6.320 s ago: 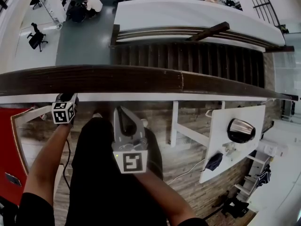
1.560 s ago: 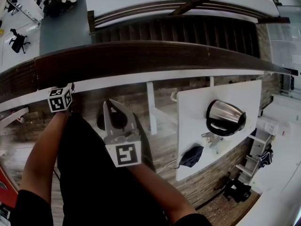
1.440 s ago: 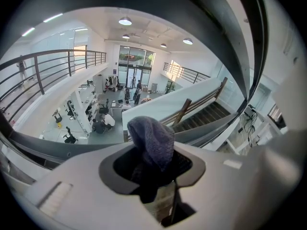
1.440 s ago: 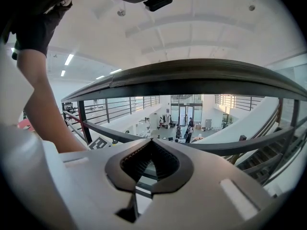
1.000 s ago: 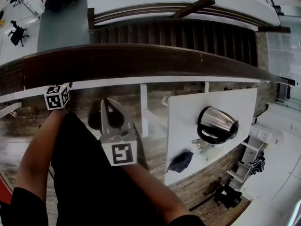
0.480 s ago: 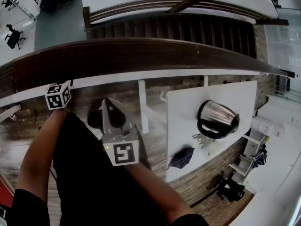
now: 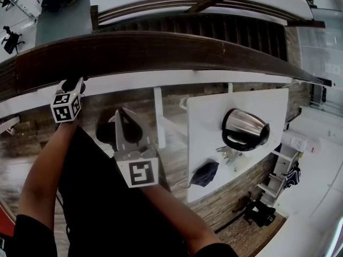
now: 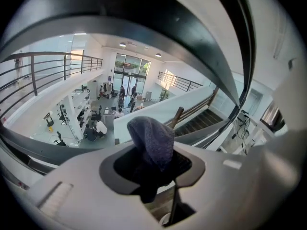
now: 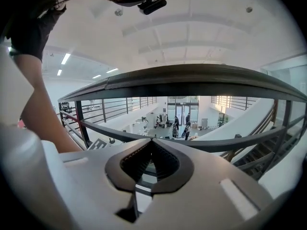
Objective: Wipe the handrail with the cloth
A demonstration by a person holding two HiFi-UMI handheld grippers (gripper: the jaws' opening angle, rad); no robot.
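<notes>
The dark wooden handrail [image 7: 177, 52] curves across the head view from left to right. My left gripper [image 7: 71, 85] sits at the rail's near edge on the left, with its marker cube just below. In the left gripper view the left gripper [image 8: 154, 150] is shut on a grey-blue cloth [image 8: 151, 140], and the handrail [image 8: 144, 30] arches overhead. I cannot tell whether cloth and rail touch. My right gripper [image 7: 121, 116] hangs lower, apart from the rail, over the person's black trousers. Seen from its own view, the right gripper [image 9: 152, 143] is shut on nothing, with the handrail [image 9: 192, 80] ahead and above.
A white table [image 7: 214, 116] stands below the rail at right, with a steel kettle [image 7: 244, 128] and a dark pouch [image 7: 203, 173] on it. Beyond the rail, dark stairs [image 7: 203, 25] drop to a lower floor. White posts [image 7: 158, 116] stand under the rail.
The head view has drifted along the rail, and the table now sits nearer the middle. Both grippers keep their places relative to the rail; the left one stays shut on the cloth.
</notes>
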